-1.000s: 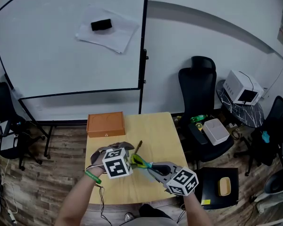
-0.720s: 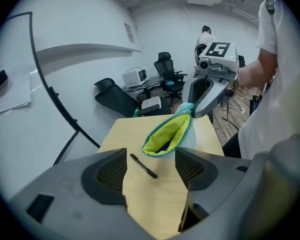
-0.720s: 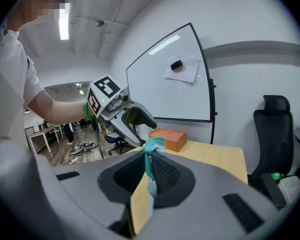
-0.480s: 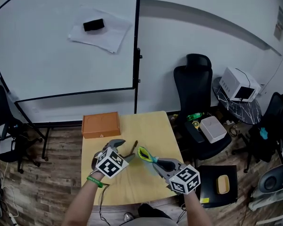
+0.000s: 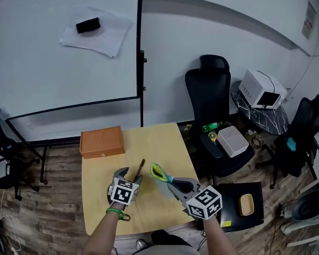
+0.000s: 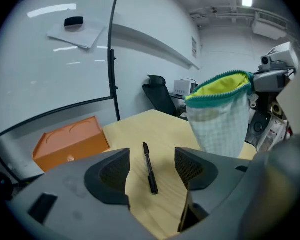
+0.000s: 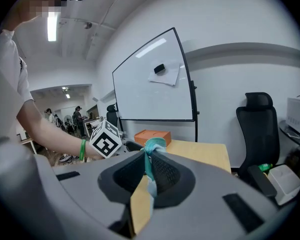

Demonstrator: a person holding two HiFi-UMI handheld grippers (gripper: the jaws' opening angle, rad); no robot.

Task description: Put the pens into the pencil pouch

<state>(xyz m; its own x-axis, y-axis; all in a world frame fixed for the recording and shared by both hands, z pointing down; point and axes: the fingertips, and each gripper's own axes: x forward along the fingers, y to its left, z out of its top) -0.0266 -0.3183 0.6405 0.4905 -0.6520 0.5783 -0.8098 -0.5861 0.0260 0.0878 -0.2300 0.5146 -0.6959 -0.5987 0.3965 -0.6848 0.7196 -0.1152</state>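
The left gripper [image 5: 129, 175] has its jaws apart, with nothing held, low over the table [image 5: 165, 142]. The pen [image 6: 149, 166] lies flat on the wood just beyond the jaws, in line with the gap between them. Its long axis points away, toward the far side. This gripper is the nearer one, I think. The right gripper [image 7: 149, 171] is clenched on the rim of the pouch [image 6: 220, 114], right of the pen, mouth open upward. An orange box [image 5: 101, 142] sits at the far left corner. Behind stand a whiteboard [image 5: 58, 52] and a chair [image 5: 210, 94].
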